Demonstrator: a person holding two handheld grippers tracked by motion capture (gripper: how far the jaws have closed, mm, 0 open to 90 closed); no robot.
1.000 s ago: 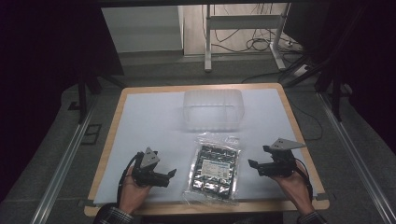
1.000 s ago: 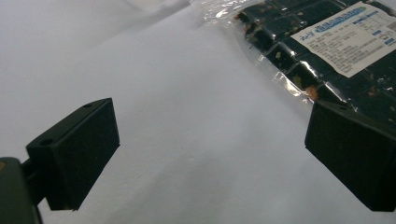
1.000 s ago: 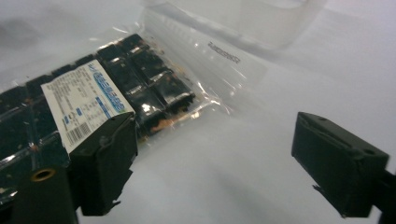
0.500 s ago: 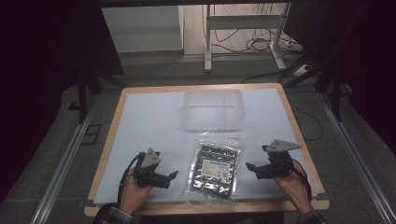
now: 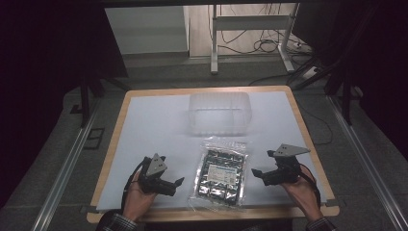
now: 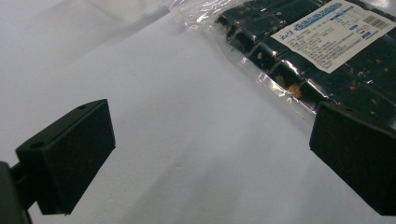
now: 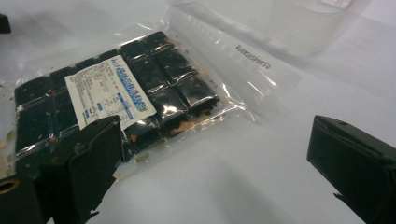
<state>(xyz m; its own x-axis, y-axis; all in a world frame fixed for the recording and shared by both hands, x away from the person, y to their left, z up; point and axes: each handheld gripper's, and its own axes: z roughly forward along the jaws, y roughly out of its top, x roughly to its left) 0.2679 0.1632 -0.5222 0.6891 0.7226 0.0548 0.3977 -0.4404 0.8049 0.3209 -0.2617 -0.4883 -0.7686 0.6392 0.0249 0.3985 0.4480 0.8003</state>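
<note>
Clear packet (image 5: 220, 173), white printed label (image 7: 108, 95), writing unreadable

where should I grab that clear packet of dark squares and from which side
Probably by the empty clear flap at the far end of the packet, next to the clear tub: it is thin and flat, with no blocks inside. The open right gripper could come in low from the right.

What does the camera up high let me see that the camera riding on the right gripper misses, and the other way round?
From the high view alone: the whole table, the left gripper and right gripper in the person's hands on either side of the bag, plus the floor and cables behind.

From the right gripper view alone: close detail, namely the dark squares inside the bag and the printed code along its clear end.

Both views share the sealed snack bag with its white label, and the clear plastic tub beyond it.
</note>
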